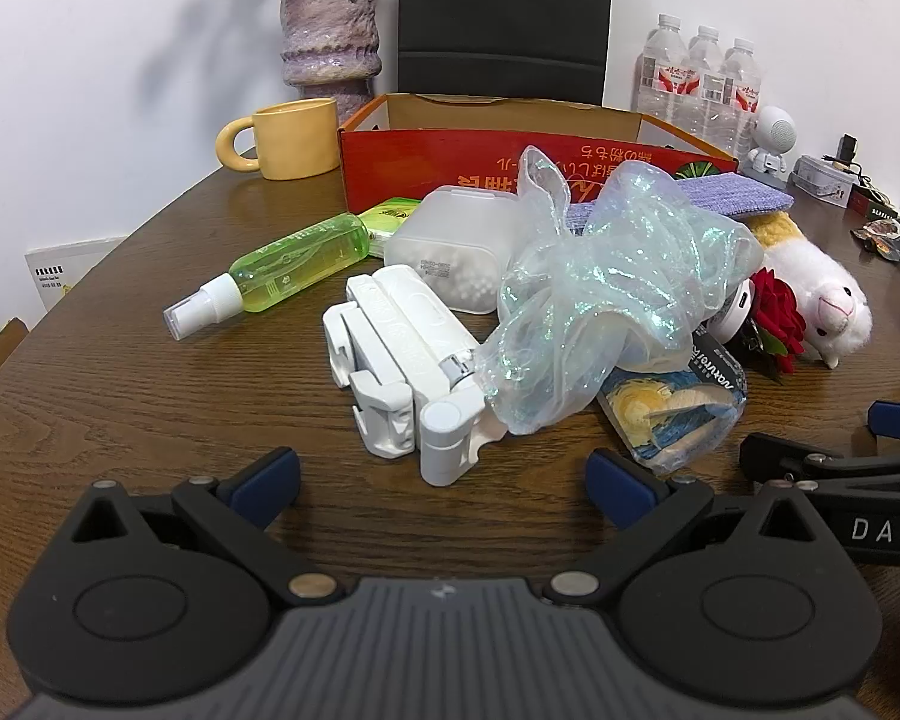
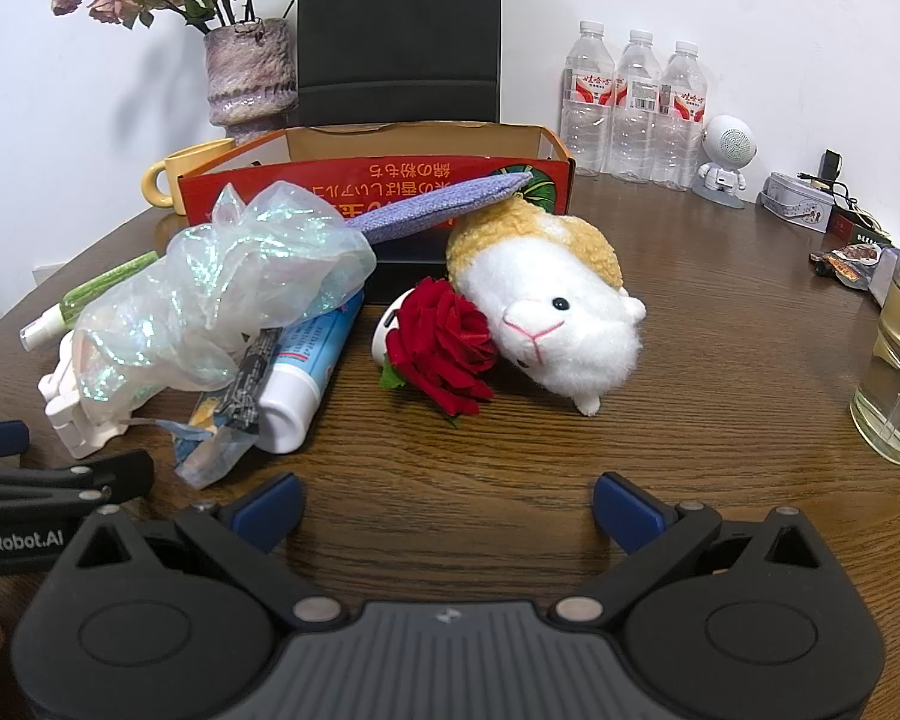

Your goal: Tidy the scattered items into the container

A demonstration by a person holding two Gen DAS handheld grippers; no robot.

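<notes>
Both hand-held grippers, left (image 1: 443, 483) and right (image 2: 448, 507), gape empty over the table (image 2: 720, 360); right takes plush toy (image 2: 561, 306) just ahead by its body, then red box (image 2: 378, 180) behind.

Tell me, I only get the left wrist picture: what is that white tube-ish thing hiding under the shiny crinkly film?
Observer: The right wrist view shows a white tube with a blue label lying on its side, half under the iridescent film.
Operator: And past the plush toy, further right?
Observer: A glass of pale liquid stands near the table edge, outside your picture.
Operator: Is the other gripper holding anything?
Observer: No. The right gripper is open over bare wood, nothing between its blue pads.
Operator: What is the purple strip touching?
Observer: The purple cloth rests its far end on the plush hamster, in front of the red cardboard box.
</notes>
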